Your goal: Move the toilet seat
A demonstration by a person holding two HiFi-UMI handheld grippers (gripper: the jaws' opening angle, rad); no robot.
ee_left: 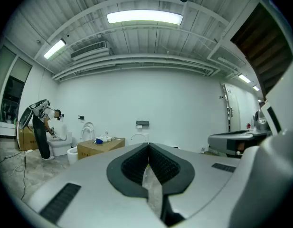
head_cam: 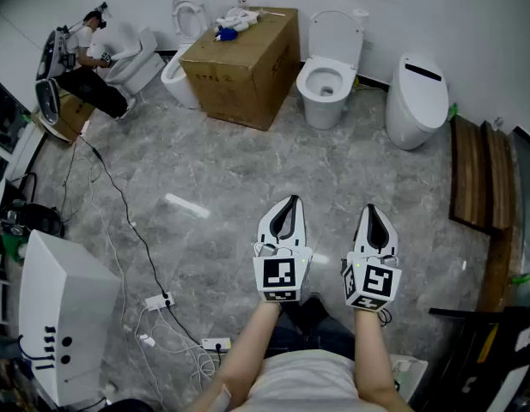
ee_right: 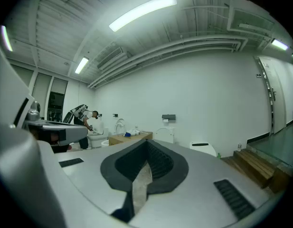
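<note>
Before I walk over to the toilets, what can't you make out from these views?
Head view: the cardboard box hides part of the toilet beside it; the items on the box are too small to name.
Left gripper view: the shut left gripper covers the open toilet below its raised lid.
Right gripper view: the shut right gripper does the same.
Head view: a person blocks the far-left toilet.

Head view from above, facing steeply down onto the floor (head_cam: 247, 170), gripper views low, level along their jaws toward the distant wall (ee_left: 174, 103), all three sharing cardboard box (head_cam: 243, 63) and open toilet (head_cam: 326, 80).
</note>
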